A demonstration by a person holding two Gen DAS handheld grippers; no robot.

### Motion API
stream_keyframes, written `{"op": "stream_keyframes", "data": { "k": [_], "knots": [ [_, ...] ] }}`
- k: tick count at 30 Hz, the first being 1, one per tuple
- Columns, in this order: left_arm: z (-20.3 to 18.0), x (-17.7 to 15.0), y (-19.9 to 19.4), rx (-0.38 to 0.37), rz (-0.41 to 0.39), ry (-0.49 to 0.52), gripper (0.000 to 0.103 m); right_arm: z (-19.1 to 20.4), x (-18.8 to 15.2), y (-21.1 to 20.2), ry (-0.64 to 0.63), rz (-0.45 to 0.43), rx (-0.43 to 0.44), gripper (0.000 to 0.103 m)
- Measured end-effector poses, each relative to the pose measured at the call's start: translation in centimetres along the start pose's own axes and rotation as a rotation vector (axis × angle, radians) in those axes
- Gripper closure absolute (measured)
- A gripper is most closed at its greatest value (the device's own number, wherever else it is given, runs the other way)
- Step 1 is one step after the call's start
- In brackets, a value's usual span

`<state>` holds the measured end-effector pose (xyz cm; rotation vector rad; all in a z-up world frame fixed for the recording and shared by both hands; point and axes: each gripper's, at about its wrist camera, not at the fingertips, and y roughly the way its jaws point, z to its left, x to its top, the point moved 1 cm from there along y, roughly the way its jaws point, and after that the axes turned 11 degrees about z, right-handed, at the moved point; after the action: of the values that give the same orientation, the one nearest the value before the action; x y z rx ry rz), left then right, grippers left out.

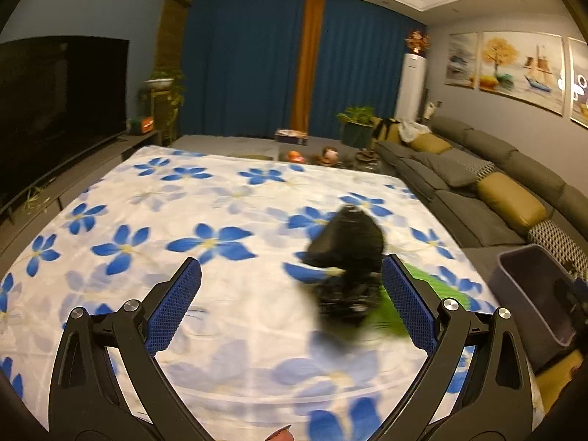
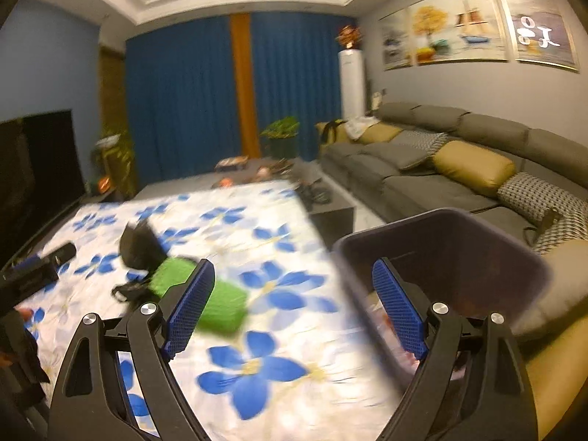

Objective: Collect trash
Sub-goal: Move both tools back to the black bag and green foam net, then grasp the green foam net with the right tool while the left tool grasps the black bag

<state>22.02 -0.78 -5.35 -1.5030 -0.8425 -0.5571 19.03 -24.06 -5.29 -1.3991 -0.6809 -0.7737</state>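
A table under a white cloth with blue flowers (image 1: pixel 220 220) holds a black crumpled item (image 1: pixel 345 257) and a green cloth-like item (image 1: pixel 389 312) beneath it. My left gripper (image 1: pixel 290 268) is open and empty, the black item just inside its right finger. In the right wrist view the black item (image 2: pixel 141 250) and the green item (image 2: pixel 220 305) lie left of centre. My right gripper (image 2: pixel 292 272) is open and empty, with its right finger over a dark purple bin (image 2: pixel 441 242) that holds some trash. The bin also shows in the left wrist view (image 1: pixel 533 294).
A grey sofa with yellow cushions (image 2: pixel 459 169) runs along the right wall beside the bin. A dark TV (image 1: pixel 55 110) stands at the left. A low table with small objects (image 1: pixel 312 154) lies beyond the cloth. The other gripper (image 2: pixel 29 275) shows at the left edge.
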Motion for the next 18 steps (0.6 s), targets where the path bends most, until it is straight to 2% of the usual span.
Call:
{"op": "stream_keyframes", "data": {
  "k": [8, 18],
  "knots": [
    [3.6, 0.8, 0.0, 0.023, -0.015, -0.051, 0.006, 4.7, -0.6, 5.0, -0.077, 0.12, 0.054, 0.018],
    [4.3, 1.9, 1.3, 0.012, -0.017, -0.069, 0.006, 6.2, 0.1, 9.9, -0.09, 0.226, 0.078, 0.018]
  ]
}}
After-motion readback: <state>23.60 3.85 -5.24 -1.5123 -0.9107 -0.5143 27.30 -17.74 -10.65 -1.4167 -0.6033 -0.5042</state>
